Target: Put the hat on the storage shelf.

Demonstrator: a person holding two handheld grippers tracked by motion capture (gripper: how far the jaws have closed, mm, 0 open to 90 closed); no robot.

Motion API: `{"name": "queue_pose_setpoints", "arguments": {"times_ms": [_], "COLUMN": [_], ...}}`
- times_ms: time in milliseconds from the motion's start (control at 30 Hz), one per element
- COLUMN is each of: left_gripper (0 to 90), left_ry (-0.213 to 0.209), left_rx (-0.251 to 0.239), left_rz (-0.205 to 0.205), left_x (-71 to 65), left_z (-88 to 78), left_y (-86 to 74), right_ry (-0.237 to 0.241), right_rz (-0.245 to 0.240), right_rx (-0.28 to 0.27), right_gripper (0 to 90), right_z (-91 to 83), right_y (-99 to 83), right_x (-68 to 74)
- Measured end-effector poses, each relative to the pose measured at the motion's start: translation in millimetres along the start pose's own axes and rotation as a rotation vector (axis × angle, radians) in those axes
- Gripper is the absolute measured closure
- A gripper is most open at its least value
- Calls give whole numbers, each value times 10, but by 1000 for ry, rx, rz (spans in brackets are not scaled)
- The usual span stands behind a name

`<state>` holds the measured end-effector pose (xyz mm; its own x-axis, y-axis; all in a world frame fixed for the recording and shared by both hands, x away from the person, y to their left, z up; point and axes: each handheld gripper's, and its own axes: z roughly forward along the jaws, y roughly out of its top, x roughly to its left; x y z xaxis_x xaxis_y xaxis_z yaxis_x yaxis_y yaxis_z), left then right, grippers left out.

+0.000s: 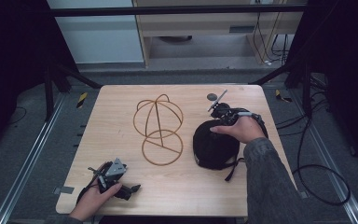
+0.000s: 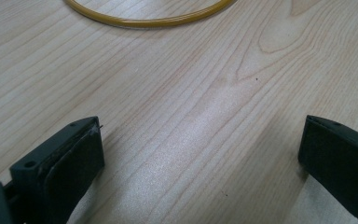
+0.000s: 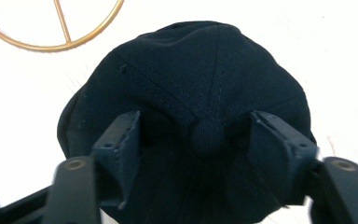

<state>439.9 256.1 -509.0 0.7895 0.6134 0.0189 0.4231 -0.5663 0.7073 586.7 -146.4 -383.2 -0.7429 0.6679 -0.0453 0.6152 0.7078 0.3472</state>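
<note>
while fingers straddle crown button: one cap (image 1: 213,144) (black), one wire frame (image 1: 158,130).

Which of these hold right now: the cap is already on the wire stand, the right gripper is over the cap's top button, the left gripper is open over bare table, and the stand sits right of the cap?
1. The cap is on the wire stand. False: it lies on the table beside the stand.
2. The right gripper has its jaws either side of the cap's top button. True; whether the pads press the cloth yet is unclear.
3. The left gripper is open over bare wood. True.
4. In the high view the stand sits right of the cap. False: it is to the cap's left.
</note>
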Motion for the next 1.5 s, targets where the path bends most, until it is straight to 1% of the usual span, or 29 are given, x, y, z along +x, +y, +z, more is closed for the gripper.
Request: {"name": "queue_pose_setpoints", "arguments": {"times_ms": [67,133,167,233,267,333,367,400,433,467,533,633,733,767,800,833,867,933,1000,1100,1133,1233,1333,1433,1500], "left_gripper": [0,0,0,0,0,0,0,0,0,0,0,0,0,0,0,0,0,0,0,0,0,0,0,0,0], "left_ry": [0,0,0,0,0,0,0,0,0,0,0,0,0,0,0,1,1,1,0,1,1,1,2,3,3], "left_rx": [0,0,0,0,0,0,0,0,0,0,0,0,-1,-1,-1,-2,-2,-2,-3,-2,-3,-2,-3,-3,-3], "left_rz": [0,0,0,0,0,0,0,0,0,0,0,0,0,0,0,0,0,0,-1,0,0,0,-1,-2,-2], "left_x": [0,0,0,0,0,0,0,0,0,0,0,0,0,0,0,0,0,-1,0,0,0,0,-2,-3,-3], "left_z": [0,0,0,0,0,0,0,0,0,0,0,0,0,0,1,1,1,2,2,2,2,2,1,1,1], "left_y": [0,0,0,0,0,0,0,0,0,0,0,0,0,0,0,-1,-1,-1,-1,-1,-1,-1,-2,-2,-2], "right_ry": [-1,6,5,16,21,23,30,33,35,35,38,41,39,42,42,40,40,40,33,21,21,11,1,-32,-34], "right_rz": [-1,-14,-18,-22,-38,-36,-37,-50,-40,-40,-54,-54,-47,-48,-48,-40,-40,-38,-41,-33,-33,-19,-9,25,32], "right_rx": [9,16,19,26,24,28,29,27,24,24,15,6,-26,-47,-47,-64,-64,-86,-110,-146,-146,-177,-188,-204,-209], "right_gripper": [464,551,578,662,689,709,715,718,723,723,727,728,729,729,729,729,729,729,729,730,730,730,730,731,731], "right_z": [21,45,52,57,58,53,49,50,37,37,19,-30,-115,-177,-177,-236,-236,-308,-383,-509,-509,-616,-656,-724,-741], "right_y": [2,2,0,-4,-9,-16,-21,-26,-35,-35,-43,-62,-91,-112,-112,-131,-131,-154,-179,-238,-238,-307,-331,-378,-391], "right_x": [2,-3,-4,-4,-7,0,0,-5,6,6,5,19,34,40,40,49,49,61,76,100,100,110,109,95,92]}}
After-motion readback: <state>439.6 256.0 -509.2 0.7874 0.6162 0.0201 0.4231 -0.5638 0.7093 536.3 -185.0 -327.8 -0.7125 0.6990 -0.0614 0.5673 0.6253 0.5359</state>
